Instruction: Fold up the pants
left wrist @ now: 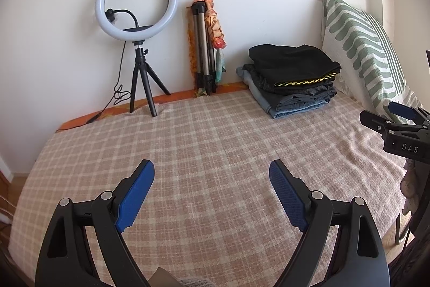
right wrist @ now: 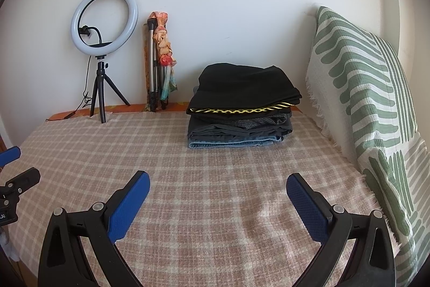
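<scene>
Both hand-held grippers, left and right, hover released and empty; grabbing the folded pants stack carelessly could topple it.

White letters "DAS" show on the black body of the right gripper at the edge of the left wrist view. On the left gripper, a clipped label reads roughly "LAI", too cut off to be sure.
</scene>
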A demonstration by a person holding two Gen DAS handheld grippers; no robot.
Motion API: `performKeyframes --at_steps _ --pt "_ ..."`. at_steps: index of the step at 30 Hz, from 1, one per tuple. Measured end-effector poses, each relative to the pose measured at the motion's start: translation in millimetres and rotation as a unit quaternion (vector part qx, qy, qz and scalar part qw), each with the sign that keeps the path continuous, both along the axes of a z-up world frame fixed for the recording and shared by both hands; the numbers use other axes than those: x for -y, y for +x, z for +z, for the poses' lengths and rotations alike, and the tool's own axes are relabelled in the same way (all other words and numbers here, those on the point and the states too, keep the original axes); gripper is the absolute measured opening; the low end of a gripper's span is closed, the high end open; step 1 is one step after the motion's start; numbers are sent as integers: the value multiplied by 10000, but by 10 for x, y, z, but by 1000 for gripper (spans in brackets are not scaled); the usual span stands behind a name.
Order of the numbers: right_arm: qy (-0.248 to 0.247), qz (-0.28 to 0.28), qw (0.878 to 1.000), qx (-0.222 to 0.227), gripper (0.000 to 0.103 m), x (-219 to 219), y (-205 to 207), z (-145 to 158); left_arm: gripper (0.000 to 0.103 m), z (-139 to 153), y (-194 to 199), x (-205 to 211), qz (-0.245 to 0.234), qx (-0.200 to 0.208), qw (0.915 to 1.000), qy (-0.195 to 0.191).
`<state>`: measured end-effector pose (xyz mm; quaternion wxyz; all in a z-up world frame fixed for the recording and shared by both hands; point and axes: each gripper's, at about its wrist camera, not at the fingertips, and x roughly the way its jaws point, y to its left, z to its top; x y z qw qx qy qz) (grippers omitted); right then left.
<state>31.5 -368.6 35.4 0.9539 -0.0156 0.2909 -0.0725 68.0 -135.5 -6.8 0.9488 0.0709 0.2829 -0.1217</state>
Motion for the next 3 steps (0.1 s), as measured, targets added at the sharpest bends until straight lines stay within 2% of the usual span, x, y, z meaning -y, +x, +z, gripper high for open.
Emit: performKeyframes --at_steps 3 --pt "22 38 10000 -64 103 2 33 -30 88 2 0 -21 15 -27 10000 9"
